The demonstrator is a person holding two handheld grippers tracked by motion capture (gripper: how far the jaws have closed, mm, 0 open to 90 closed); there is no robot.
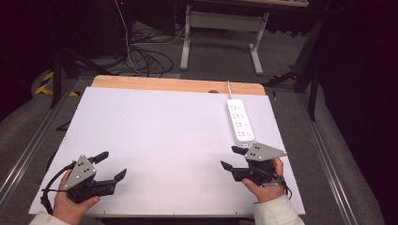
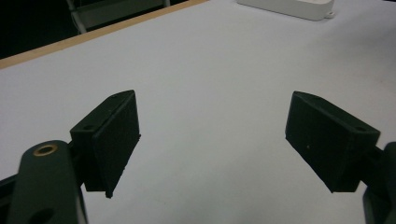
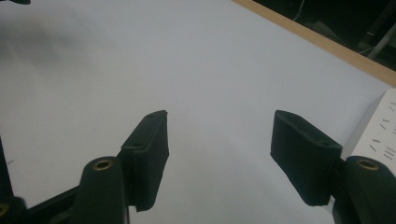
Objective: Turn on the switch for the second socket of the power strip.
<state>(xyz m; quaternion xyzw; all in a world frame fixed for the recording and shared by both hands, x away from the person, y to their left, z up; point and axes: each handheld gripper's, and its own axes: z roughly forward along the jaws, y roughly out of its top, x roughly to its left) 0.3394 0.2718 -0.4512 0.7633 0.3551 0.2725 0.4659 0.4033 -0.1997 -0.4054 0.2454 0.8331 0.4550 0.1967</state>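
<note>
White power strip (image 1: pixel 240 120) lies at the far right of the surface (image 1: pixel 159 136), just beyond the right gripper (image 1: pixel 233 157); both grippers' fingers (image 2: pixel 116 135) spread, empty, left gripper (image 1: pixel 110 164) near left.

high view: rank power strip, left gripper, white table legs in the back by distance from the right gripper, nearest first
1. Power strip: on the white table top, just beyond the right gripper, toward the far right edge.
2. Left gripper: across the table, at the near left corner, open and empty.
3. White table legs: on the floor beyond the table's wooden far edge, farthest away.
</note>
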